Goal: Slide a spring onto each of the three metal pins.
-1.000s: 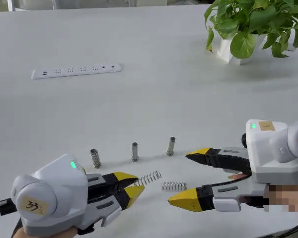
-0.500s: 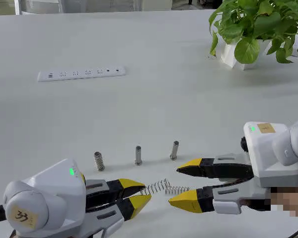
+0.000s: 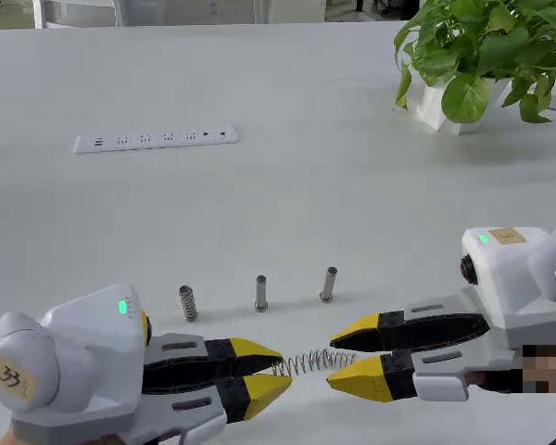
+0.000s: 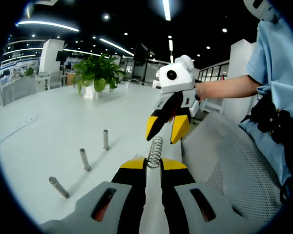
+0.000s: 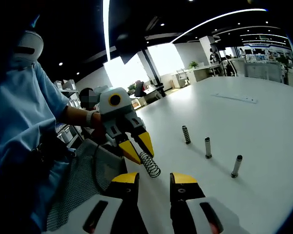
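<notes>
One spring [image 3: 310, 361] end hides in the pinching left gripper [image 3: 283, 368] fingers; right gripper [image 3: 332, 362] fingers gape.

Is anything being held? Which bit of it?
The left gripper holds a spring by one end, between its jaw tips. The right gripper has its jaws open by the other end, holding nothing.

shiny metal pins [image 3: 260, 293], matt white table [image 3: 306, 185]
</notes>
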`<state>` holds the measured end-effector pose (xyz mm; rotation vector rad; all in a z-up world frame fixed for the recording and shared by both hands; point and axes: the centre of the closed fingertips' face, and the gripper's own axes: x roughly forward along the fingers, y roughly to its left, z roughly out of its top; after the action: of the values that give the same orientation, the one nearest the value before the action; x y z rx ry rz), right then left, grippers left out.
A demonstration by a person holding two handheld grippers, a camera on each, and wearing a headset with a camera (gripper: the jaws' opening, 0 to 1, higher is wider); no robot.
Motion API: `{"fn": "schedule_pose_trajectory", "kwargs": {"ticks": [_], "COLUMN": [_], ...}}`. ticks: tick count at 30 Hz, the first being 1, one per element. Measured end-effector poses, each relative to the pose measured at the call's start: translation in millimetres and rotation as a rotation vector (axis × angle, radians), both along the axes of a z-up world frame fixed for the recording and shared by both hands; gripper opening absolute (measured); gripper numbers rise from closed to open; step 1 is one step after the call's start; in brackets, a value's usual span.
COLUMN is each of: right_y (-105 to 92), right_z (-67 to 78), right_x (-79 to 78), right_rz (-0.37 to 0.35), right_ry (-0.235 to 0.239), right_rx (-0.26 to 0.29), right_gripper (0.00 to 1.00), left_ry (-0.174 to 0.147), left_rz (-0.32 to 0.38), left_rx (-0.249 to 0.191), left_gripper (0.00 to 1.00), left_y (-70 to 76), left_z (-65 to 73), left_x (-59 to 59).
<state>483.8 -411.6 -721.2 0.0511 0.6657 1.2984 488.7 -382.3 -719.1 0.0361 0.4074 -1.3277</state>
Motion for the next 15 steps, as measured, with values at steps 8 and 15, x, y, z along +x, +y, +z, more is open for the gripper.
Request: {"fn": "schedule_pose_trajectory", "kwargs": {"ticks": [8, 15], "right_y": [3.8, 6.8], "right_z": [2.7, 1.5], "right_x": [-8.8, -11.9], "right_rz": [0.060, 0.066], "right_ry": [0.026, 0.048], "right_rx": [0.011, 0.018], "right_gripper": [0.16, 0.12], "left_ry": [0.001, 0.001], "left_rz": [-0.051, -0.055], "left_rx": [0.001, -0.004], "left_gripper": [0.07, 0.07], "left_y": [0.1, 0.6], "left_z": [1.4, 2.5], "left_x": [-5.4, -7.0]}}
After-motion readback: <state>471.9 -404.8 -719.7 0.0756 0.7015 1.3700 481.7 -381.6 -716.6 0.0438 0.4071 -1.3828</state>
